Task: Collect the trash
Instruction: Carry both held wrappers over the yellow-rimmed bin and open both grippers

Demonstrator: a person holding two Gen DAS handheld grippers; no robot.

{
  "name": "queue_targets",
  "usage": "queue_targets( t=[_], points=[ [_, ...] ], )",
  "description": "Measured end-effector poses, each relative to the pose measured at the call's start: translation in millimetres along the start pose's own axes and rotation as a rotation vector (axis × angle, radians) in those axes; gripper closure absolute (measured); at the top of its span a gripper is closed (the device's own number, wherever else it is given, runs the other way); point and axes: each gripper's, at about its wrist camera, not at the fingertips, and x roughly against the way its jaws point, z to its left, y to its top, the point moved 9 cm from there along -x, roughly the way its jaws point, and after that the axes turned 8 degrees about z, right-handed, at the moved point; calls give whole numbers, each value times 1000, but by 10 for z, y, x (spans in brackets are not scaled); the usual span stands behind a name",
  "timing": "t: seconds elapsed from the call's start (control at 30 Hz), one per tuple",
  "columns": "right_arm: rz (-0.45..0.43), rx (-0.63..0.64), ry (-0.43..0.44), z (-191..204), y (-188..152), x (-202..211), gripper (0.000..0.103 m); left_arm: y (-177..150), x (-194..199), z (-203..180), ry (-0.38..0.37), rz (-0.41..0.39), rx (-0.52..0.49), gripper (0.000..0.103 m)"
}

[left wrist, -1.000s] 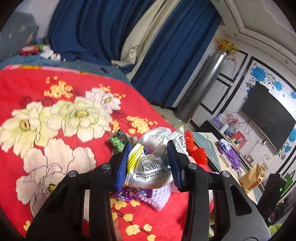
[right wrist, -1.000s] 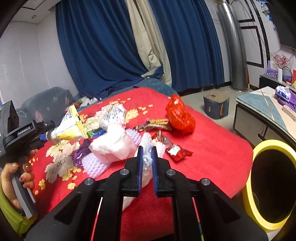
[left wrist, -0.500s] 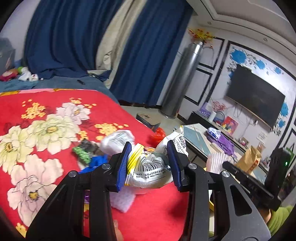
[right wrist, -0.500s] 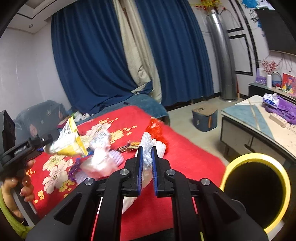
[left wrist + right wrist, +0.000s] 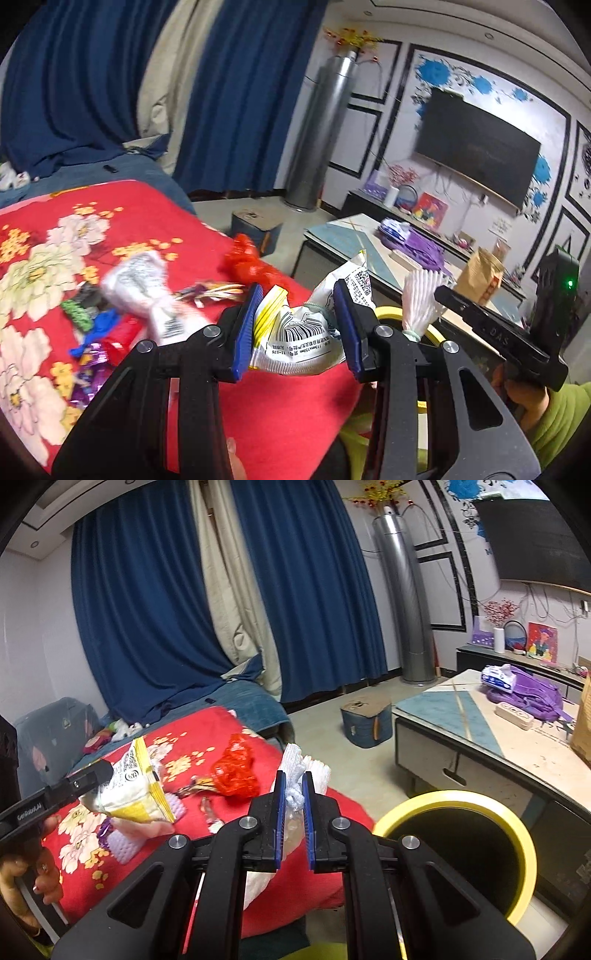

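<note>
We hold two sets of black plastic tongs with blue ribbed pads over a bed spread with a red, flower-printed blanket (image 5: 288,424). The left tongs (image 5: 299,325) pinch a crumpled white-and-yellow foil snack packet (image 5: 295,332), glossy and creased, its barcode facing the camera; the same packet (image 5: 136,794) shows from the right wrist view, lifted clear of the blanket. The right tongs (image 5: 293,823) are pressed together on a white foam-mesh fruit sleeve (image 5: 295,771), soft and netted, whose fanned top rises above the pads; from the left wrist view that sleeve (image 5: 421,299) spreads like a pleated shell.

More trash lies on the blanket: a knotted, crinkled red plastic bag (image 5: 234,771), a flat striped candy wrapper (image 5: 214,290) just beside it, a blurred white plastic packet (image 5: 147,288), a lilac bumpy foam pad (image 5: 125,845) and small blue, green and purple scraps (image 5: 88,332).

Beside the bed, below the right tongs, stands a round bin with a yellow rim and dark interior (image 5: 454,801). Beyond it sits a low table (image 5: 461,723) with a glossy blue-and-beige top, carrying a purple fabric bag (image 5: 528,694). Heavy blue curtains (image 5: 147,609) hang in folds behind the bed, next to a tall silver cylindrical column (image 5: 406,602).
</note>
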Motion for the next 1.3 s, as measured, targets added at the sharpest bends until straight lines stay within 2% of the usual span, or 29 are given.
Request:
queue_targets(
  t=[0.6,1.0,1.3],
  points=[
    [-39,-112,-106,-762,40,197,94,-66,-575,-748,-92,68,-105,71],
    [-10,-137,-236,-1206,-98,131,94,-244,-1002,-1139,-143,135,-160,71],
    [34,-176,-324,-1586,-244,77,94,-390,-1387,-1332,-155,206,-203,71]
  ],
)
